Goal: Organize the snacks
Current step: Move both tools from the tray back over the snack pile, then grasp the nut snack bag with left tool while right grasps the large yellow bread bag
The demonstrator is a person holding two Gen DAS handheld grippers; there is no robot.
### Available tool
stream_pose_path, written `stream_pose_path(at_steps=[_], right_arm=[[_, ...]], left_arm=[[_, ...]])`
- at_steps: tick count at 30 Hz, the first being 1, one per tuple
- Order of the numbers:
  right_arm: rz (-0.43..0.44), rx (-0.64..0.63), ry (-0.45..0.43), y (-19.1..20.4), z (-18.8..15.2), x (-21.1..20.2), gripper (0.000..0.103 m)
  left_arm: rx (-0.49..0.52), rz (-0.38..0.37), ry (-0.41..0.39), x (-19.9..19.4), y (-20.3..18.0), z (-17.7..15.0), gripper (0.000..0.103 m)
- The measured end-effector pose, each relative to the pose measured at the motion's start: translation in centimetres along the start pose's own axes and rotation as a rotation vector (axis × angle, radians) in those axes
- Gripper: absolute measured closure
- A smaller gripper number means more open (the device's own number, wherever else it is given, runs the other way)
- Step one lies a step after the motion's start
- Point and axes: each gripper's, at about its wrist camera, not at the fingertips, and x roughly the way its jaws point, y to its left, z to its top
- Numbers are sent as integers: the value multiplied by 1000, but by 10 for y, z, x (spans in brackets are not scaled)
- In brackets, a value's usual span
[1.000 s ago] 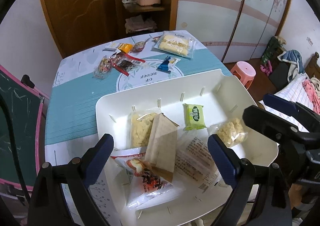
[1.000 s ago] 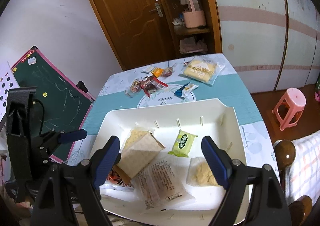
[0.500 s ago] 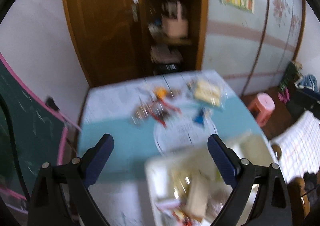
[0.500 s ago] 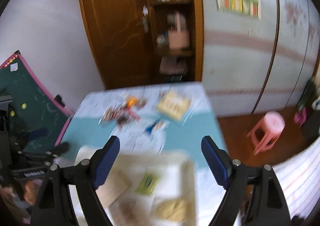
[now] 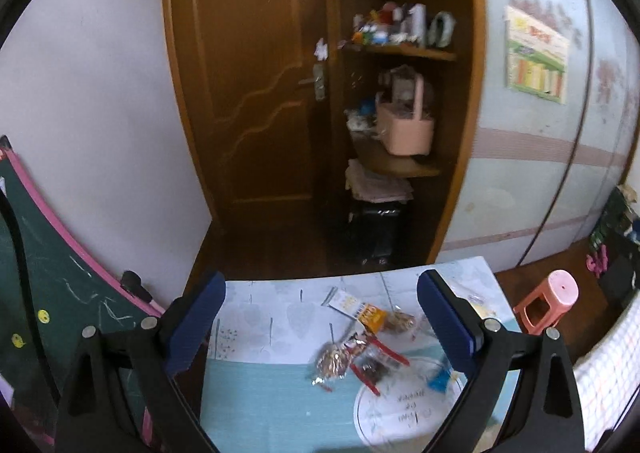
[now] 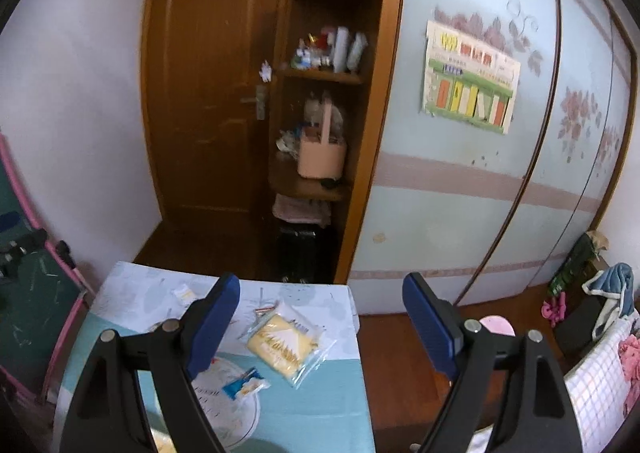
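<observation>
Both grippers are raised above the table (image 5: 280,397), fingers spread wide with nothing between them: the left gripper (image 5: 322,329) and the right gripper (image 6: 322,327). Loose snacks lie on the table's far half. A cluster of small wrappers (image 5: 356,353) sits near the middle, partly blurred, their labels unreadable. A clear bag of yellow cakes (image 6: 286,341) lies toward the table's right edge, with a small blue packet (image 6: 244,383) nearer the camera. The table's near part is cut off by the frame and by the gripper arms.
</observation>
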Motion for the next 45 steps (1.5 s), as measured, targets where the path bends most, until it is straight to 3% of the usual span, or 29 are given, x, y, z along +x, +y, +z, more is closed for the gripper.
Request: stream_pose_path(at_steps=[4,8,15,19,21,24,30,31,32,33,35,37,45], right_arm=[[55,71,149,-14,-9,82,19],[146,184,314,-34,-46,167,19],[203,295,523,-39,-128,266,19],[259,367,561,-39,-153,291,19],[313,415,573,-35,-160,300,19],[329,433,607,-24,-166,314,19],[287,272,584,12,-166,314,20],[303,266,579,14,-165,312,28],[345,280,576,14,-165,310,43],[349,287,568,13,-164,308,49],[364,282,544,12,-160,300,74],[386,263,536,14,-159,291,87],[373,188,449,17,-150,242,90]], left_arm=[[-50,-43,193,89,8,-7,7],[-67,-34,387,180,12,-50,7],[-44,-46,572,258,10,-136,8],[-24,-78,599,274,2,-161,8],[-18,-89,605,278,-1,-164,8],[-10,-105,612,281,-9,-168,8],[15,-102,638,295,-20,-177,9],[18,-104,643,297,-22,-180,11],[18,-108,649,299,-23,-182,22],[18,-114,660,301,-24,-185,37],[40,-86,646,300,-27,-189,47],[59,-91,632,296,-30,-189,52],[-18,-98,589,257,-21,-181,53]])
